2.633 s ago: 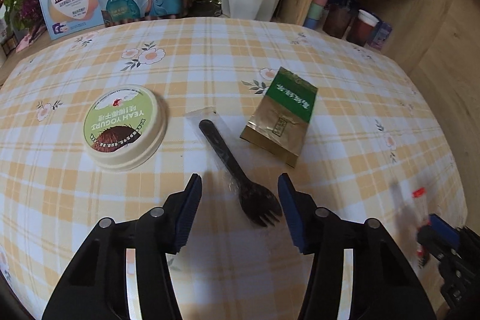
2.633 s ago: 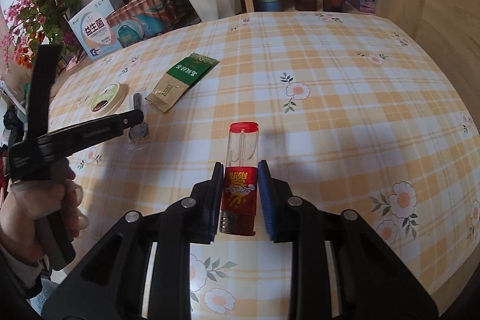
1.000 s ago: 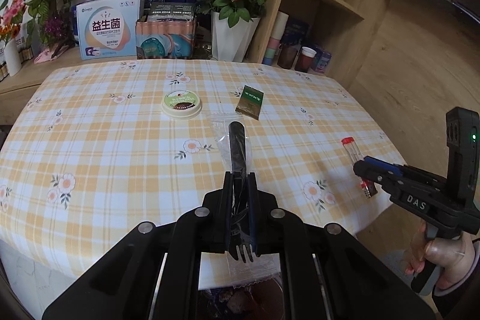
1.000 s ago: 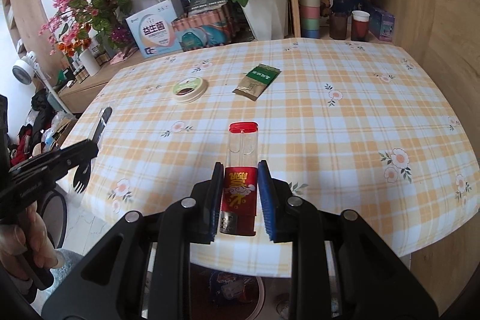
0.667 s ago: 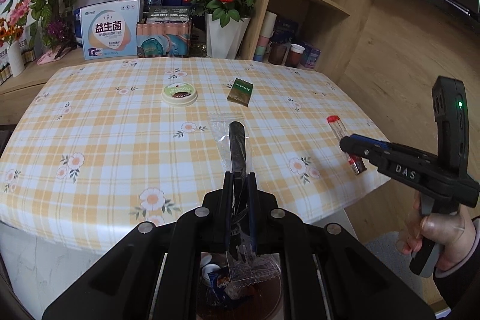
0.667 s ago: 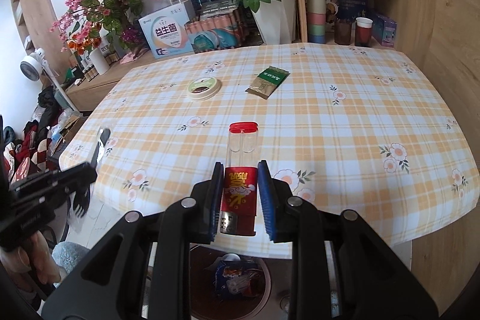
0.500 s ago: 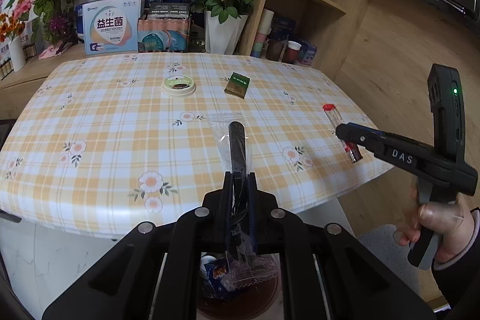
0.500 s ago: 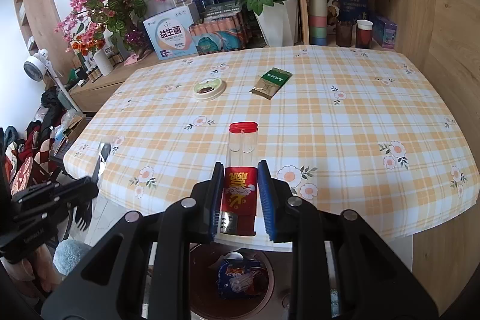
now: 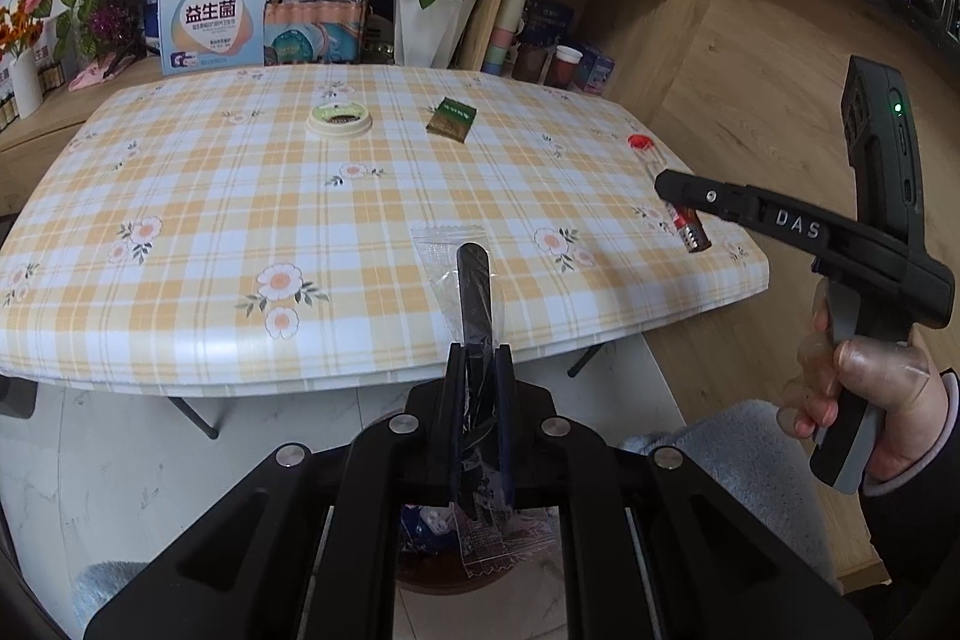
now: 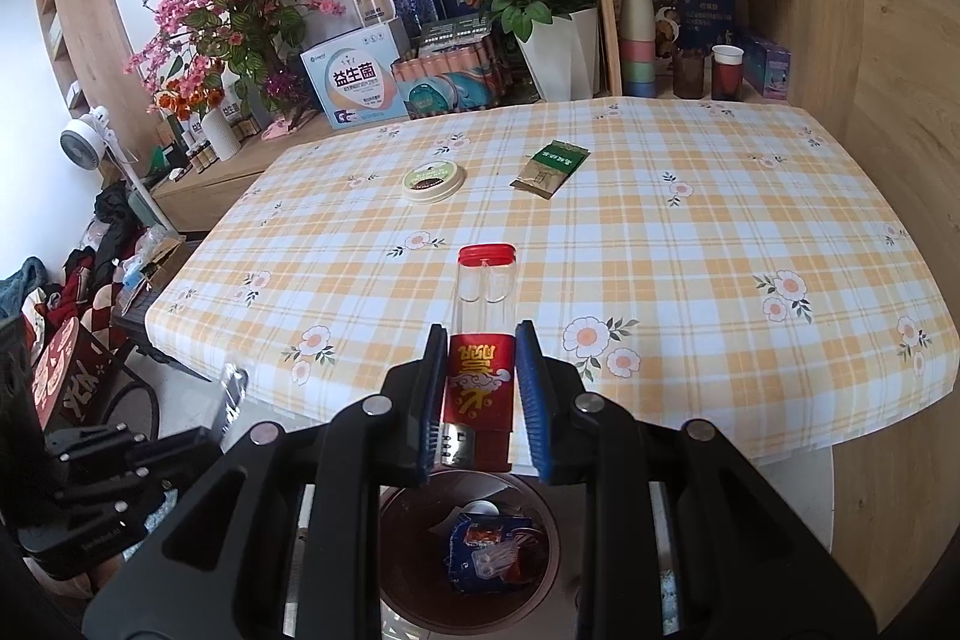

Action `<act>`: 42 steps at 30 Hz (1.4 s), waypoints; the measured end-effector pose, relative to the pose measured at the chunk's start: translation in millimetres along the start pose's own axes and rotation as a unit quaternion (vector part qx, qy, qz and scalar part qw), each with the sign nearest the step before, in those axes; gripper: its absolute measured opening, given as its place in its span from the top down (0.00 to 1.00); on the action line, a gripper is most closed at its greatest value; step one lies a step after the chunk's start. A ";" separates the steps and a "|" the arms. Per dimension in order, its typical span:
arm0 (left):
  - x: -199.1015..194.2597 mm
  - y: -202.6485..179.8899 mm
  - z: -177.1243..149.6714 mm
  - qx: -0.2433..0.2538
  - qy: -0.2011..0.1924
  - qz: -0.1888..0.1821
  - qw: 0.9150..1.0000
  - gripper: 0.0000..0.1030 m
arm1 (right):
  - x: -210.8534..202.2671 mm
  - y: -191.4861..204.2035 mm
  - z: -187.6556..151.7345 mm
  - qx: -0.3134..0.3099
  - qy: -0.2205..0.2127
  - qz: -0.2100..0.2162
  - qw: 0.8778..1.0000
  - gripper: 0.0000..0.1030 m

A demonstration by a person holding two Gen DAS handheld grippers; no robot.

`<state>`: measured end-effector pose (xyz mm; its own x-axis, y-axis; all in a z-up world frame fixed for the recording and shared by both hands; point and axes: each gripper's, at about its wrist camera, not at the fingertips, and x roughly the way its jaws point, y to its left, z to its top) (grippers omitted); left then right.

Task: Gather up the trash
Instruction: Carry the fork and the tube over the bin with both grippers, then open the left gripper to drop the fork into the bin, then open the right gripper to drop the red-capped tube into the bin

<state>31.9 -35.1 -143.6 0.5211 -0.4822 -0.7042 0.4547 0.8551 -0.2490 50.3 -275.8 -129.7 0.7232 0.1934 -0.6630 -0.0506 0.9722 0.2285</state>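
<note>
Your left gripper (image 9: 478, 424) is clenched on a black plastic fork (image 9: 474, 304) sealed in a crinkly clear wrapper (image 9: 447, 244); the flat handle sticks forward past the pads and the wrapper's serrated end hangs below them. Your right gripper (image 10: 483, 394) is clamped on a slim clear tube (image 10: 485, 340) with a red cap and a glossy red label, the blue-edged pads pressing its lower half.

Both grippers sit off the near edge of the table (image 10: 690, 280), which wears a smooth yellow-and-white plaid cloth printed with daisies. On it lie a round cream yogurt lid (image 10: 433, 180) and, well apart to its right, a flat gold-and-green foil packet (image 10: 549, 168).

Compared with half a second ago, both views sit a little further back from the table, and more of the bin shows below each gripper; neither grip has changed.

The right wrist view shows a round brown bin (image 10: 474, 550) on the floor directly under the tube, holding a blue wrapper. The left wrist view shows only a sliver of that bin (image 9: 432, 574) behind the fork, but it does show your right hand (image 9: 864, 388) wrapped round the right gripper's handle.
</note>
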 end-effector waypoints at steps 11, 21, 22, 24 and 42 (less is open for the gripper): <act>15.4 6.7 -10.8 -0.010 0.034 -0.008 0.999 0.86 | 2.3 -8.8 -9.5 0.010 0.009 0.004 1.000 0.74; 5.3 19.5 -4.3 -0.015 0.005 0.027 1.000 0.38 | 18.4 -2.8 -19.8 0.003 0.033 0.011 0.999 0.74; -0.6 22.1 -2.8 -0.015 -0.008 0.040 0.999 0.31 | 19.5 -1.3 -21.2 0.001 0.035 0.011 0.999 0.74; -10.2 26.6 0.0 -0.017 -0.029 0.061 0.998 0.19 | 22.4 2.3 -24.8 -0.003 0.042 0.013 0.999 0.74; -53.7 76.0 3.9 -0.079 -0.096 0.159 0.979 0.06 | 50.8 47.2 -65.9 -0.060 0.123 0.034 0.990 0.74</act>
<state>41.3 55.0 -122.1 0.7518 -0.2003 -0.6283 0.1374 0.9794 -0.1478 39.2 -211.3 -199.5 0.5267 0.2714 -0.8056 -0.1861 0.9615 0.2022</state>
